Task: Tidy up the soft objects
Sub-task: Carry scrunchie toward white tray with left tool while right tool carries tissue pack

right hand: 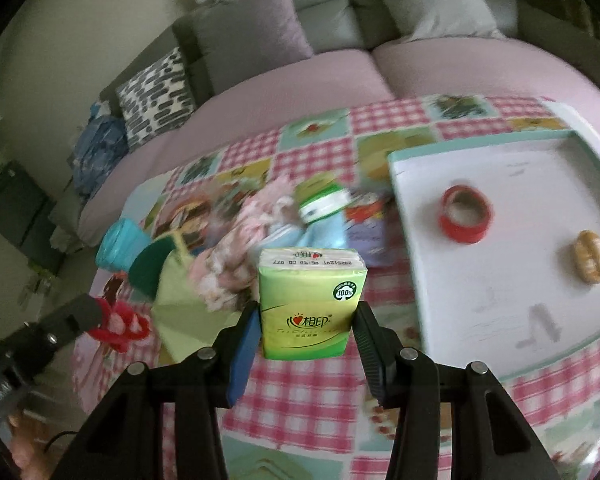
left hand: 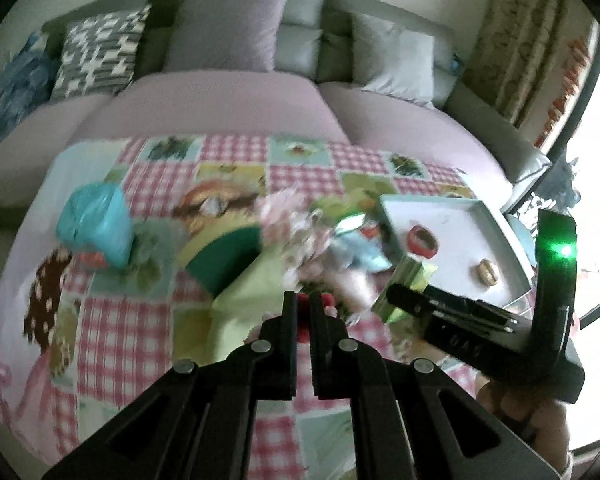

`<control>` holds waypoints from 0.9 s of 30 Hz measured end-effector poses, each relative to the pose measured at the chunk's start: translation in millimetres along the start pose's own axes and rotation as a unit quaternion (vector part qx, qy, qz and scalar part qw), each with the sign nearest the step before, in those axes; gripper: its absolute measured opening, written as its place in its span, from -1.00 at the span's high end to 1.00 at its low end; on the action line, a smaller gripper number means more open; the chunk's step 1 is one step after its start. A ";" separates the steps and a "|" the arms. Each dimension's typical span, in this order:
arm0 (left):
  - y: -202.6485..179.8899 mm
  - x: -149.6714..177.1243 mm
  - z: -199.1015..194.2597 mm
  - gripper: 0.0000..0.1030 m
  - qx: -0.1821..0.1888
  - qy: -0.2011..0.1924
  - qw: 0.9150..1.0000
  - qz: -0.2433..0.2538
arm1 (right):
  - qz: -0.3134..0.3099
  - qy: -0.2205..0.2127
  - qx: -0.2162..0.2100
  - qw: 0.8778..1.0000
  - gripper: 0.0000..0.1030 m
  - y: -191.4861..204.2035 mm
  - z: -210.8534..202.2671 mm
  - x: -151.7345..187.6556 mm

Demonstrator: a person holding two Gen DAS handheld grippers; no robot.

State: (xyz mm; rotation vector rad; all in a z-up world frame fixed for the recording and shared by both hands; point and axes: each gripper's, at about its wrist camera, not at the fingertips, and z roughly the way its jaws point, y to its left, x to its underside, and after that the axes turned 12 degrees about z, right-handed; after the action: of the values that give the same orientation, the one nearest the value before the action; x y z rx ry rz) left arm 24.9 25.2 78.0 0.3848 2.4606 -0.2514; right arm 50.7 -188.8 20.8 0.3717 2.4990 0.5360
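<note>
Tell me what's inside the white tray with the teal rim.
The white tray holds a red tape roll and a small golden-brown bread-shaped item, lying apart. The rest of the visible floor is bare. Its far right corner runs out of view, so that part cannot be checked.

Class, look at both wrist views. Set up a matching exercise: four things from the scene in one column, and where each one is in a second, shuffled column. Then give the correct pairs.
Things:
1. green tissue pack
2. red tape roll
3. red fuzzy item
4. patterned cushion

Places:
A. on the sofa
B. in the left tool
C. inside the white tray
D. in the right tool

Pairs: 1-D, 2-C, 3-B, 4-A
</note>
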 end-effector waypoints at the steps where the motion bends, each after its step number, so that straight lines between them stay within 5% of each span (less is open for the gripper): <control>1: -4.5 -5.6 -0.3 0.91 0.000 -0.003 1.000 0.007 | 0.005 -0.008 0.006 1.000 0.03 -5.1 -5.2 -3.4; 13: -91.3 -77.6 35.6 0.91 0.029 -0.014 0.996 0.084 | 0.102 -0.077 0.081 0.988 0.03 -88.5 -51.3 -48.4; 27: -176.4 -106.4 101.5 0.91 0.066 -0.004 0.991 0.119 | 0.161 -0.093 0.147 0.971 0.03 -146.4 -50.5 -70.8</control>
State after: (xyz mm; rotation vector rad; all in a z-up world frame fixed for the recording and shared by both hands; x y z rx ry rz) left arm 103.8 -190.5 78.9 0.7265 2.3698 -0.3128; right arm 57.7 -358.8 26.5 0.9108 2.3467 0.2339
